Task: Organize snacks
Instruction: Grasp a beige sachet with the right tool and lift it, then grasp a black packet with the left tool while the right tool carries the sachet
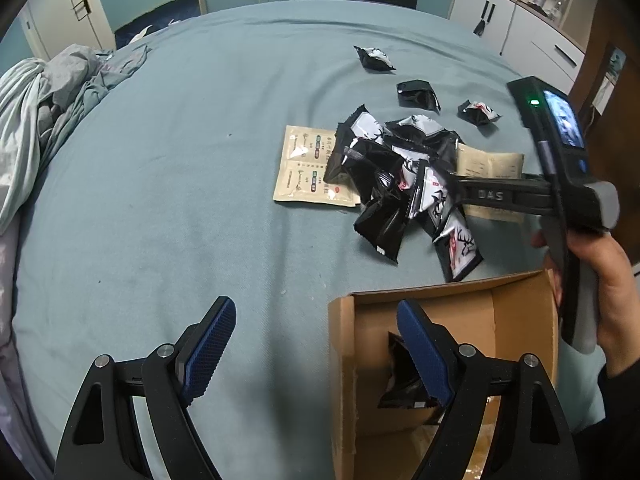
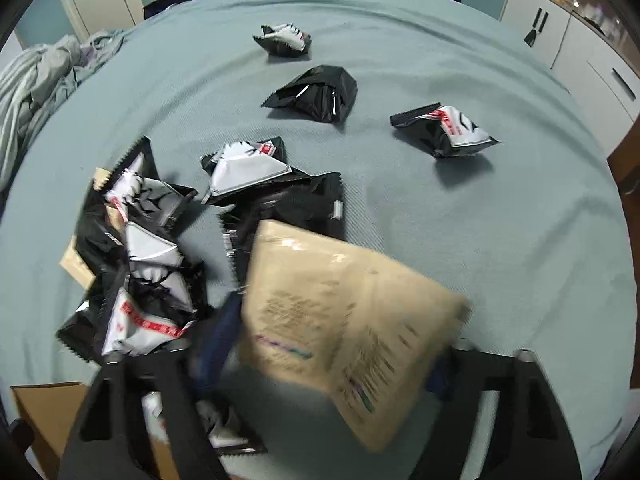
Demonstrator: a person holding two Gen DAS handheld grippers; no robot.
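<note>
Crumpled bedding heaped at left edge of blue-grey bedspread; white cabinets beyond.

Home bedroom: bed, crumpled bedding, wardrobe

A heap of black-and-white snack packets lies crumpled toward the right side of my blue-green bed cover, over a flat beige sachet. Three more packets sit apart, nearer the far edge. Another beige sachet is tilted, blurred. The cardboard box holds one black packet.
</note>
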